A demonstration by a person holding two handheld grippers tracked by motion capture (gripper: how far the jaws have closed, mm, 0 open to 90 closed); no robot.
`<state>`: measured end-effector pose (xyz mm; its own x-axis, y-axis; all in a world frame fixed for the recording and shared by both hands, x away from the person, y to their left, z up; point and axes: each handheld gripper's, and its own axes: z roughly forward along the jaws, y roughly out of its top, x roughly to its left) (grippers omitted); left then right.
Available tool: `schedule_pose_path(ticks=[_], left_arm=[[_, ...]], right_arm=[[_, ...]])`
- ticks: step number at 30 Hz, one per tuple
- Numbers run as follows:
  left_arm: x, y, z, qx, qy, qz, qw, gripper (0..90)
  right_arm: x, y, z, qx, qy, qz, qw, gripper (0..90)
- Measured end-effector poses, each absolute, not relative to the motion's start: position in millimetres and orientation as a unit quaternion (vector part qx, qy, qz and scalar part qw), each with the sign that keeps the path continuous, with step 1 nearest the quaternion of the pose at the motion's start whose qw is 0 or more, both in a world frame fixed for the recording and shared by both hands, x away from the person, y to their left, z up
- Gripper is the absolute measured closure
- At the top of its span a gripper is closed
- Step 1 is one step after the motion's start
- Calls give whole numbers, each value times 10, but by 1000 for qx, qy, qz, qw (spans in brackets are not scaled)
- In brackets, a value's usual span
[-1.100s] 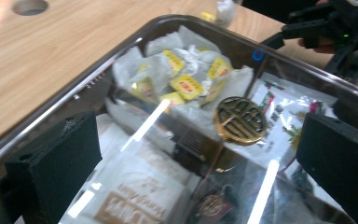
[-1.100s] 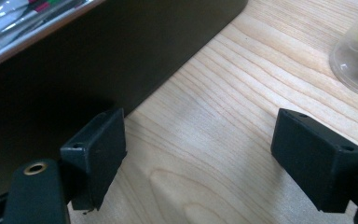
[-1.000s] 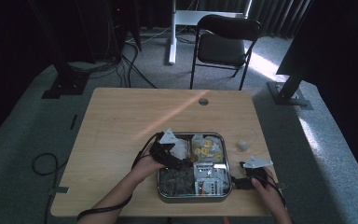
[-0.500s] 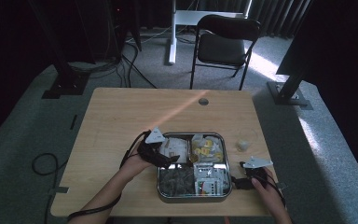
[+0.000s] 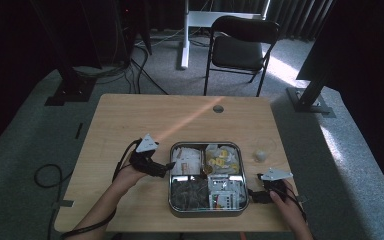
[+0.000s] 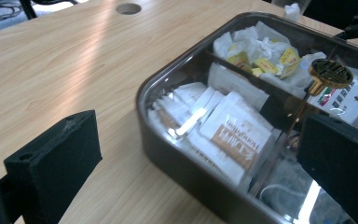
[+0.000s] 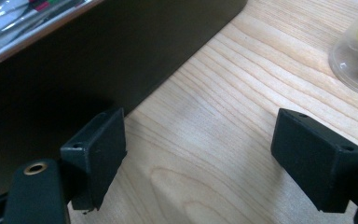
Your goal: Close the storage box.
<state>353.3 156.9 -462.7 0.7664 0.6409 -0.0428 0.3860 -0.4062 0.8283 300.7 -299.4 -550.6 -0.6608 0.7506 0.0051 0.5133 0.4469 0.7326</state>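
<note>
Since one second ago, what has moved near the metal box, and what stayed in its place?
The left gripper drew back from above the box's upper-left compartment to the table by the left wall of the metal box. Its jaws are open and empty. The right gripper kept its place, open, by the box's right wall. The box and the clear cup did not move.

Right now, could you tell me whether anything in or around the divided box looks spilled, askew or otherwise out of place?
Nothing stands out. The divided box sits square on the table, its packets staying inside their compartments under the clear lid. The clear cup stands upright beside it. Both the left gripper and the right gripper are open and empty.
</note>
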Motion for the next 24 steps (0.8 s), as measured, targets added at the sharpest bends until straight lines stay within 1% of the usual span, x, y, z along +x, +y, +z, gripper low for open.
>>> schedule_pose_path(ticks=[13, 24], left_arm=[[3526, 1971, -4781, 819, 332, 149, 443, 0], [3384, 2277, -5009, 817, 349, 142, 437, 0]], right_arm=[[3007, -2994, -5506, 378, 835, 365, 163, 173], [3007, -2994, -5506, 378, 835, 365, 162, 173]])
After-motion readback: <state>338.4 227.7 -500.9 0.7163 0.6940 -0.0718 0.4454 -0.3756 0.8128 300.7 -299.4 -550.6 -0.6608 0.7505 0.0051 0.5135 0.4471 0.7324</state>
